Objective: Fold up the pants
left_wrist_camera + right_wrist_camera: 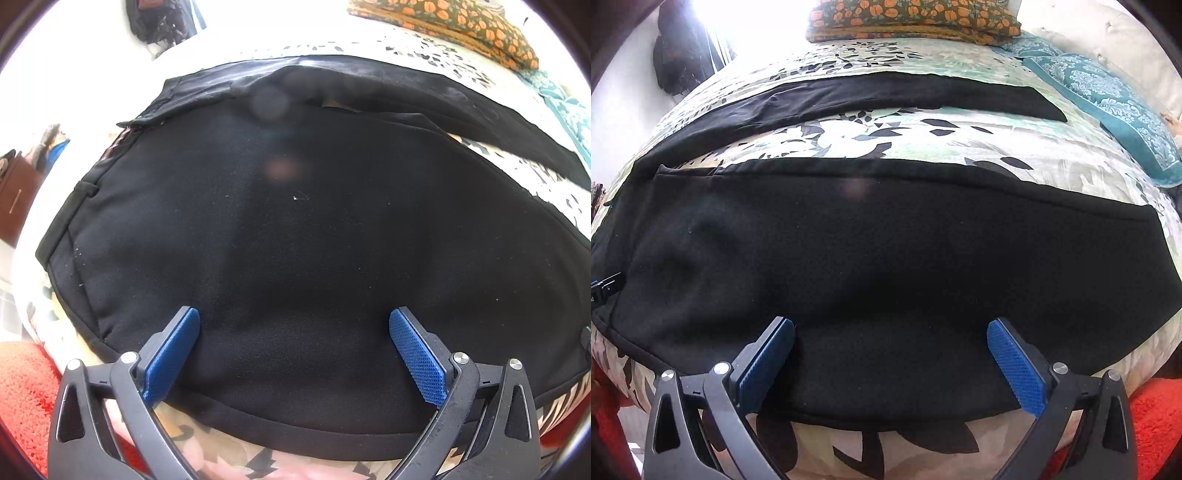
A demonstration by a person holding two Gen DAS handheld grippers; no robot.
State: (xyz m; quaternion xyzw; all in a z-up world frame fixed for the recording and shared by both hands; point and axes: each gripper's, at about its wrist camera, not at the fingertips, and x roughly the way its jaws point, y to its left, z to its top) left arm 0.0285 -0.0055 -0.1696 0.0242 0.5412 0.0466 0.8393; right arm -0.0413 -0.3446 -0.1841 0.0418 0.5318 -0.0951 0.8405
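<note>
Both my tools sit jaws wide apart, nothing between the pads: left gripper (294, 354) over the waist end of the black pants (295, 229), right gripper (891, 360) over the near leg. My guess: lined up to pinch the near edge. Pants lie flat on the floral bedspread (923, 136), just ahead of the fingers. Far leg partly cut off; fabric too dark for seams.

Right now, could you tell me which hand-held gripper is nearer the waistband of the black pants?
Left. The left hand-held gripper hovers open by the waistband; the right hand-held gripper hovers open further along the near leg.
</note>
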